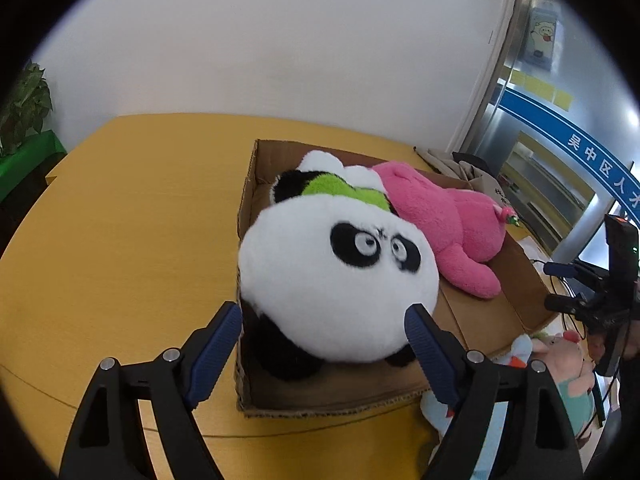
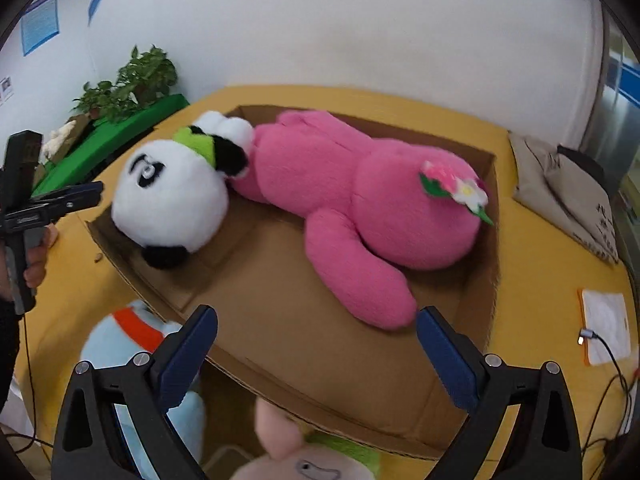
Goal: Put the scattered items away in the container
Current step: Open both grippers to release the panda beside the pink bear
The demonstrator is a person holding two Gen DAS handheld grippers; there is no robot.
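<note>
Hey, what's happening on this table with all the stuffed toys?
A person is tidying plush toys into a cardboard box with two tools. The panda and the pink plush already lie inside. Both the left hand-held gripper and the right hand-held gripper are open and empty. A light blue plush and a pale pink one still wait outside the box.

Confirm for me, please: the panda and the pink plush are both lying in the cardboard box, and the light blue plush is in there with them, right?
Not quite. The panda and pink plush do lie in the cardboard box, but the light blue plush sits outside it on the yellow table, beside the box's near wall, as the right wrist view shows.
</note>
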